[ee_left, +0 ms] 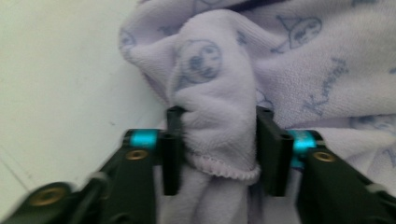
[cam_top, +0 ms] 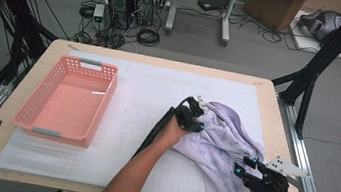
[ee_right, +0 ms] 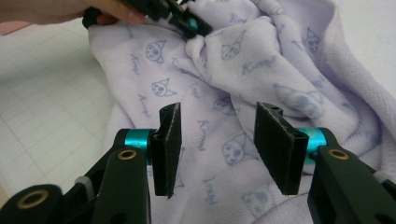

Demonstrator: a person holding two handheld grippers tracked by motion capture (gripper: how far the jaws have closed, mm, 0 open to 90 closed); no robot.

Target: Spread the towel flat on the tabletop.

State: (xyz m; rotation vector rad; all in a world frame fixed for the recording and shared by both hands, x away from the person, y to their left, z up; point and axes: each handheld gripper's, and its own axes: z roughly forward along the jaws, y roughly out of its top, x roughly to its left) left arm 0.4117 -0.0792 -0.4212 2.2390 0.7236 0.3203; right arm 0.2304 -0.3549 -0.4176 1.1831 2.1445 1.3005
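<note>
A lavender towel (cam_top: 223, 139) printed with small cat faces lies crumpled on the right part of the table. My left gripper (cam_top: 196, 117) is at its upper left corner, reaching across from the left. In the left gripper view a thick fold of towel (ee_left: 215, 116) fills the gap of that gripper (ee_left: 217, 144), and both pads press on it. My right gripper (cam_top: 242, 165) hovers over the towel's lower right part. In the right gripper view its jaws (ee_right: 219, 144) stand apart above the towel (ee_right: 261, 60) with nothing between the pads. The left gripper (ee_right: 187, 21) shows beyond.
A pink plastic basket (cam_top: 59, 136) stands with nothing in it on the left of the white gridded mat (cam_top: 129, 120). The wooden table's right edge (cam_top: 283, 142) runs close to the towel. Cables, computer towers and boxes lie on the floor behind the table.
</note>
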